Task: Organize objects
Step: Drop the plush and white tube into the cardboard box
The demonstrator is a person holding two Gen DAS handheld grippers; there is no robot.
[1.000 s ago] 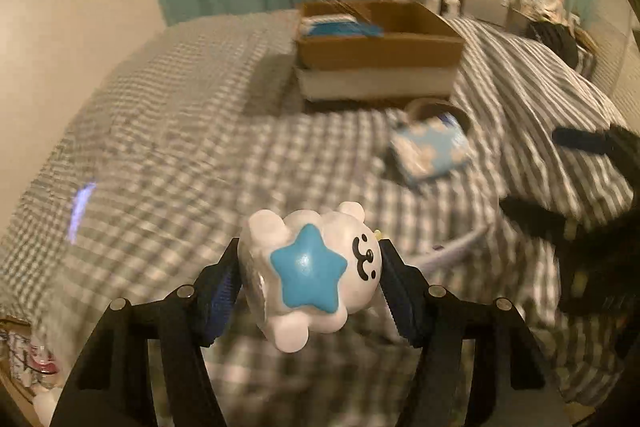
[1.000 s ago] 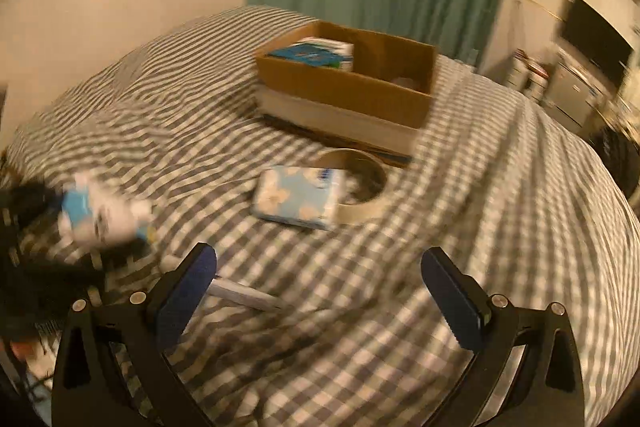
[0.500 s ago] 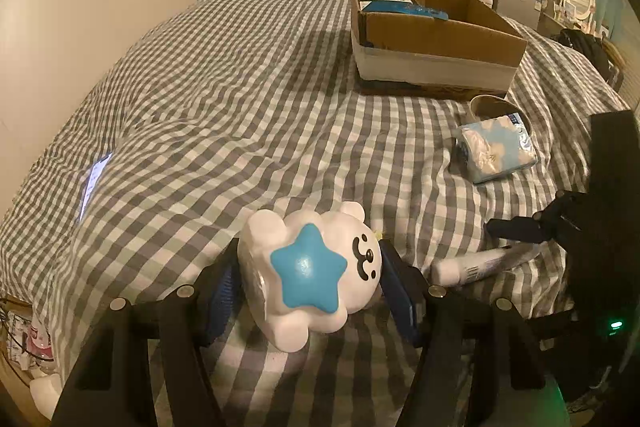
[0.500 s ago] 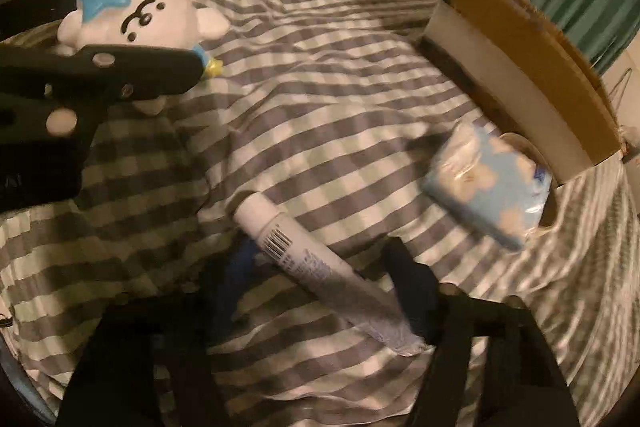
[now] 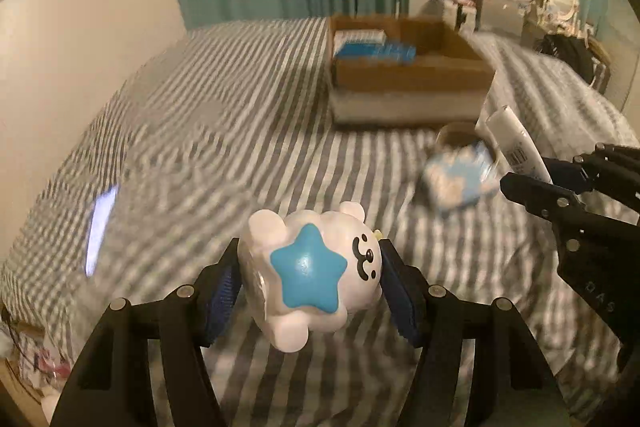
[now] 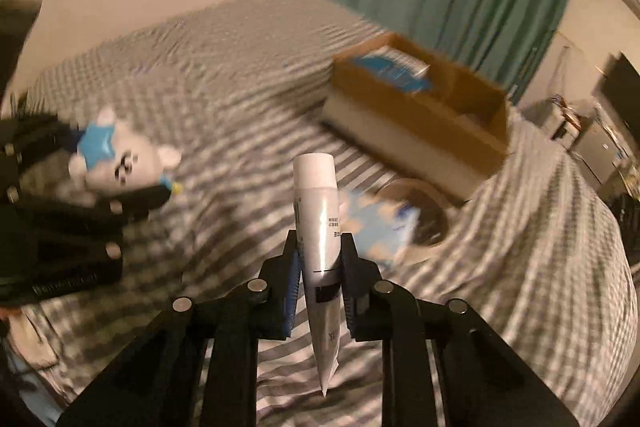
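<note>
The left gripper (image 5: 310,279) is clamped on a white toy (image 5: 316,267) with a blue star, held above the checked bed (image 5: 208,147). The right gripper (image 6: 320,267) is closed around a white tube (image 6: 320,227), cap end pointing away, also lifted off the bed. A cardboard box (image 6: 420,115) sits toward the far edge of the bed, with a blue patterned pack (image 6: 380,227) and a tape roll (image 6: 424,211) lying just before it.

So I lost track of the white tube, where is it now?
The white tube is clamped upright in the right gripper, above the bed, cap up.
</note>
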